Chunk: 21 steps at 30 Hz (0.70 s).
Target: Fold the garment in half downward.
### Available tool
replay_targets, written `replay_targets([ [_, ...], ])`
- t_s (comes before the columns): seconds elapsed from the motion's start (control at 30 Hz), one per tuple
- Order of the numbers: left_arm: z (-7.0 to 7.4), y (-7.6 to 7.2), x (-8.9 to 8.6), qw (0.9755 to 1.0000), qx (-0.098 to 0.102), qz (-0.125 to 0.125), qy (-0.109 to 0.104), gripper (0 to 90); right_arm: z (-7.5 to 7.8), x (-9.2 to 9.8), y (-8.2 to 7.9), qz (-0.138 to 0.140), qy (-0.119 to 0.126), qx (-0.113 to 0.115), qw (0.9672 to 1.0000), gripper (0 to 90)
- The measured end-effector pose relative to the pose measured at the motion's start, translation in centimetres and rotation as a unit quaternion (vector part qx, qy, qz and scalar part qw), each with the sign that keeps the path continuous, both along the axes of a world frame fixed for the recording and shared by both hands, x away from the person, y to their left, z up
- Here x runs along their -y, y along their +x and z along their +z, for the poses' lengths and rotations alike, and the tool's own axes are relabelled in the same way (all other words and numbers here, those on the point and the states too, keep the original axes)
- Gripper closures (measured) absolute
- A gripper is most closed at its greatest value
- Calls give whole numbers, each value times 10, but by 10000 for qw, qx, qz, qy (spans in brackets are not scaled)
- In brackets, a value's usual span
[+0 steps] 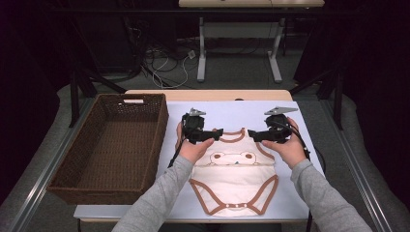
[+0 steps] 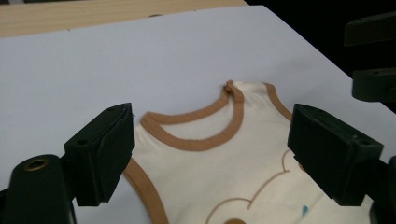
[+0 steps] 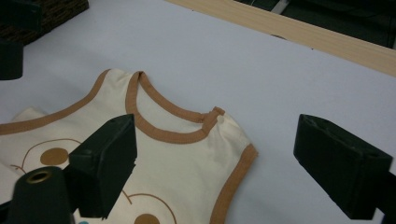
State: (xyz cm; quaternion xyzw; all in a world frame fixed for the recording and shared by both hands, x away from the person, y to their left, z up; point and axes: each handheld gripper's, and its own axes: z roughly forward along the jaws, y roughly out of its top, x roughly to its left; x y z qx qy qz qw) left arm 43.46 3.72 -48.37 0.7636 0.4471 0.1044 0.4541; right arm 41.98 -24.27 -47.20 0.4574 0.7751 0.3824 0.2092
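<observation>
Looking down from the high view, I have the baby bodysuit [image 1: 235, 175] lying flat on the white sheet [image 1: 232, 113] covering the surface, neckline away from me, snap end towards me. My left gripper [image 1: 216, 133] and right gripper [image 1: 253, 135] hover over its two shoulders, both with jaws standing wide and nothing between them; in the gripper views the cloth lies below the pads, untouched.

I judge the bodysuit light, limp and quick to wrinkle, so it should drape and fold wherever I lift it. The brown-trimmed shoulder straps [image 3: 236, 172] look like the firmest place to pinch, one per gripper, keeping the pull even so it doesn't bunch.

To my left sits a brown wicker basket [image 1: 112, 145], just beside the sheet, apart from the garment. Nothing stands between the grippers and the cloth.
</observation>
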Motion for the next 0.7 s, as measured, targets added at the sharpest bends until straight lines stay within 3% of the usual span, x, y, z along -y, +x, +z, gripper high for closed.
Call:
replay_targets([
  [0.1,-1,10,1,10000,34,-1,73,133,3,-3,8,42,91,-36,9999,57],
  [0.17,-4,15,2,10000,-1,21,83,133,3,-4,13,15,-3,-2,10000,60],
  [0.3,-13,26,2,9996,-99,-81,236,186,-1,-8,22,-28,-242,204,9995,160],
  [0.53,-28,41,0,9992,-114,7,370,252,-17,-15,35,72,-366,173,9992,262],
  [0.7,-39,49,-1,9985,-285,54,456,311,-29,-16,43,99,-327,95,9994,353],
])
